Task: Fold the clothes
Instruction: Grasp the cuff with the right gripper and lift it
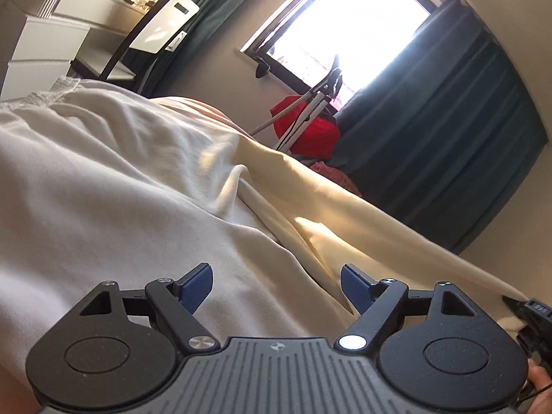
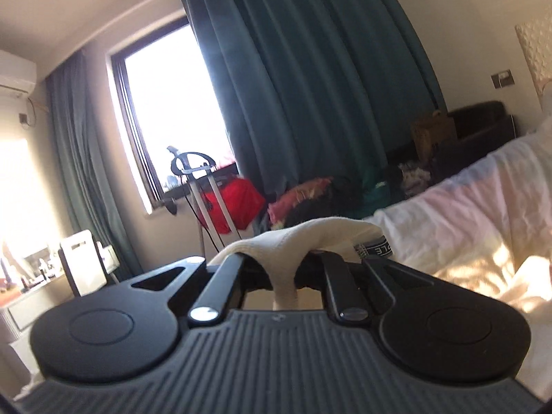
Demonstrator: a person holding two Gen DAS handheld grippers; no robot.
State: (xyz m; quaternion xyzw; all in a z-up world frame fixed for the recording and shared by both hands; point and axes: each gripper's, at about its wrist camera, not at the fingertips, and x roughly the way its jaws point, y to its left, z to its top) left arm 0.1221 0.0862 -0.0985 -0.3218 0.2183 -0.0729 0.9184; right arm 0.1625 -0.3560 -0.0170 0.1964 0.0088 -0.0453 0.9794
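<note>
A cream garment (image 1: 345, 214) lies stretched over a white cloth (image 1: 114, 179) on the bed. In the left wrist view my left gripper (image 1: 276, 286) is open just above the fabric, and nothing is between its blue pads (image 1: 196, 288). The cream garment's edge runs to the lower right, where the right gripper (image 1: 529, 314) holds it. In the right wrist view my right gripper (image 2: 283, 269) is shut on a bunched fold of the cream garment (image 2: 303, 234), which drapes over and hides the fingertips. A printed band (image 2: 376, 250) pokes out beside it.
A bright window (image 1: 348, 24) with teal curtains (image 2: 310, 86) is ahead. Below it stand a garment steamer (image 2: 203, 200) and a red bag (image 2: 238, 207). White drawers (image 1: 45, 45) are on the left. Piled clothes (image 2: 310, 196) and a dark chair (image 2: 479, 120) sit past the bed (image 2: 465, 214).
</note>
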